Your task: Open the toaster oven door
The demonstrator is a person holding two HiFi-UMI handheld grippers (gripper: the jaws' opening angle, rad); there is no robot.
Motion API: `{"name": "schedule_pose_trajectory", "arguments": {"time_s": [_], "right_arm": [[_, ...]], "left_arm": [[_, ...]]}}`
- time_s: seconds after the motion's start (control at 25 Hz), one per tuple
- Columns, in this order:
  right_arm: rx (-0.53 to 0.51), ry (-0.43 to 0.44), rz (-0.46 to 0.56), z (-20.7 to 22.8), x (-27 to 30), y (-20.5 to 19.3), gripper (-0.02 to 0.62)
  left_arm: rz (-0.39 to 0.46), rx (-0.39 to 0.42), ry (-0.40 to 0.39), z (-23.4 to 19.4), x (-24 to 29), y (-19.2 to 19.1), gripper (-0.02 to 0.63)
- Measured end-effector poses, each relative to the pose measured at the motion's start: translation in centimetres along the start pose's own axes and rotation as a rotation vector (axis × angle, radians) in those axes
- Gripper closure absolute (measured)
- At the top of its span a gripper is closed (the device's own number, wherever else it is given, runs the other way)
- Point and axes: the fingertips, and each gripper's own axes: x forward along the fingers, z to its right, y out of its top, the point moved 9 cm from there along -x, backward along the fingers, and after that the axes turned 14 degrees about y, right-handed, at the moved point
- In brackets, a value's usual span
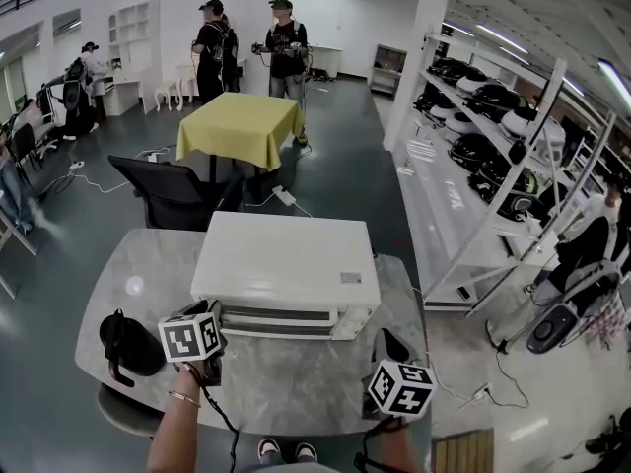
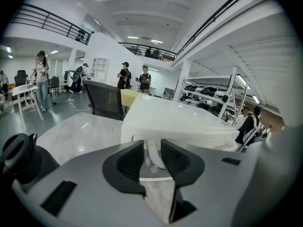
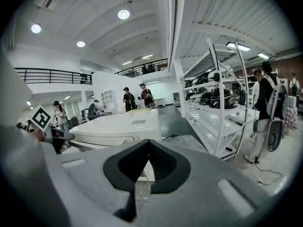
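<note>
A white toaster oven (image 1: 286, 264) stands on a pale marble table (image 1: 148, 264), its front facing me. My left gripper (image 1: 217, 316) is at the left part of the oven's front. In the left gripper view the dark pads (image 2: 130, 162) of my left gripper (image 2: 151, 157) close on the white door handle (image 2: 152, 161), just under the oven body (image 2: 175, 122). My right gripper (image 1: 390, 348) hovers off the oven's front right corner, apart from it. Its jaws (image 3: 149, 148) meet at the tips with nothing between them, and the oven (image 3: 118, 124) lies ahead to the left.
A black rounded object (image 1: 126, 343) sits on the table left of my left gripper, also in the left gripper view (image 2: 19, 155). Behind the table are a black chair (image 1: 173, 190) and a yellow-covered table (image 1: 242, 126). White shelving (image 1: 493, 156) runs along the right. People stand at the back.
</note>
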Motion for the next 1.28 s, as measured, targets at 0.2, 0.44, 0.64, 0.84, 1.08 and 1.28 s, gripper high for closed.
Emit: {"name": "schedule_pose_trajectory", "arguments": {"time_s": [0.2,0.44,0.64,0.84,1.08,1.28], "right_arm": [[-0.002,0.004,-0.002,-0.1,-0.3,-0.1,0.591],[-0.004,0.011,-0.006,-0.1,-0.6,-0.2,0.590],[-0.008,0.022,-0.007,-0.4,-0.8,-0.2,0.589],[-0.012,0.033,-0.011,-0.5,-0.9,-0.4,0.591],[-0.016,0.045,-0.016,-0.6,-1.0,-0.4,0.589],[-0.022,0.055,-0.024,-0.6,-1.2,-0.5,0.591]], "left_arm": [[-0.025,0.004,-0.008,0.2,-0.1,-0.4,0.515],[-0.036,0.006,-0.012,0.2,-0.5,-0.8,0.516],[-0.053,0.004,-0.013,0.1,-1.1,-1.2,0.517],[-0.062,0.005,-0.008,0.1,-1.6,-1.8,0.518],[-0.055,0.017,0.000,0.1,-2.1,-2.3,0.520],[-0.056,0.013,0.001,-0.1,-2.6,-3.0,0.525]]}}
